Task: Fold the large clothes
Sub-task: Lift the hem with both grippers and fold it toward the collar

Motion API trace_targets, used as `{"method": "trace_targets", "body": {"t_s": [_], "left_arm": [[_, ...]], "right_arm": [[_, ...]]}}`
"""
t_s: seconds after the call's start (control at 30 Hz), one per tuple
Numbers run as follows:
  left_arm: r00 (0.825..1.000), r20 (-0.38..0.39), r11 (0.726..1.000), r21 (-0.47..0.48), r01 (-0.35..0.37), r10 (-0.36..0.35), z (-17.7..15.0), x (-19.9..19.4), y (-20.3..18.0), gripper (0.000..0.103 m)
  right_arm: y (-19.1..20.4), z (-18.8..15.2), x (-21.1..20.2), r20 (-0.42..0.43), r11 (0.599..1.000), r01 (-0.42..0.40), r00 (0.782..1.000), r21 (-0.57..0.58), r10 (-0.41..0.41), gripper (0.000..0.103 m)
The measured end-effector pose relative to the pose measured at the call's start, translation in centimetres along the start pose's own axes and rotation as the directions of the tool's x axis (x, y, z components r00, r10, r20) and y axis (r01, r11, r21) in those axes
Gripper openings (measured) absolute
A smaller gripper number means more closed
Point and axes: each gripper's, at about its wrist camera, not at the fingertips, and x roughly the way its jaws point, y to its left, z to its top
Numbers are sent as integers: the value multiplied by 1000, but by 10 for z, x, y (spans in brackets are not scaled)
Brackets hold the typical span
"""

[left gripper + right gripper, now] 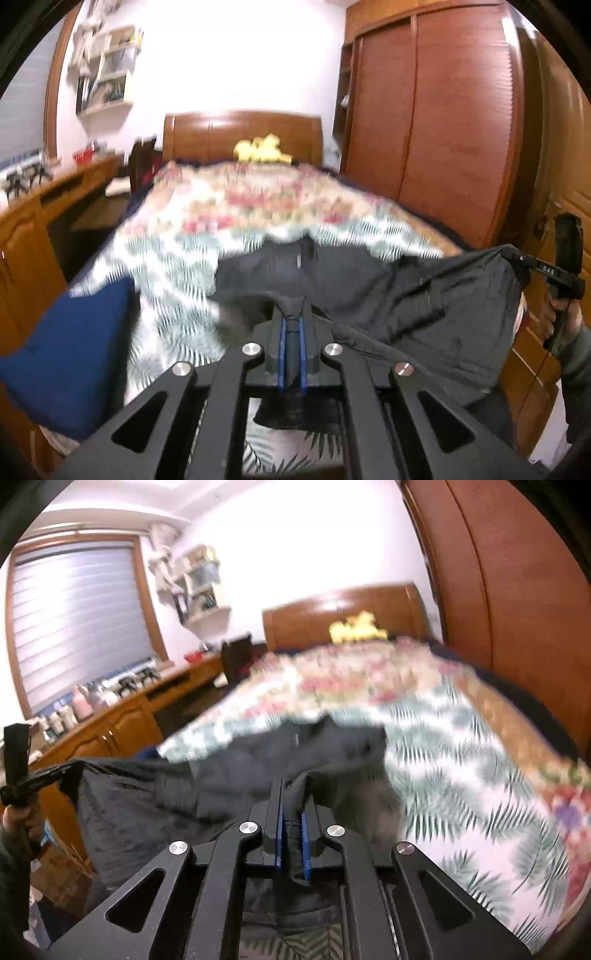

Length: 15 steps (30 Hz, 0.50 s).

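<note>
Above the near end of the bed (258, 206), the dark garment (406, 291) hung stretched between the two grippers, its far part still resting on the leaf-and-flower bedspread (461, 760) near the middle of the bed. The left gripper (292, 325) was clamped on a bunched edge of the cloth between its blue pads, and the right gripper (291, 812) was pinched on another bunch of the same edge in the same way. A blue pillow (74, 350) lay at the bed's near left corner, a yellow toy (260, 149) sat by the headboard (240, 133), and a wardrobe (443, 122) stood along the bed's right side.
</note>
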Motion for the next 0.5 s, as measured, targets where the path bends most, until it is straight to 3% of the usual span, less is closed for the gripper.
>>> {"method": "trace_targets", "body": {"t_s": [0.1,0.3,0.4,0.5], "left_arm": [[998,60,1000,31,-1,-1,30,-28,-10,2],[983,184,998,62,4,-15,57,-89,-21,2],[981,193,999,52,-11,1,59,-96,-19,2],[988,155,998,49,-35,28,51,-79,-13,2]], "right_arm": [[13,26,-32,67,1000,-11,998,-30,13,5],[34,67,-98,181,996,0,983,-95,18,5],[41,71,-119,217,993,9,976,-114,16,5],[39,61,-110,187,991,35,982,-129,-10,5]]}}
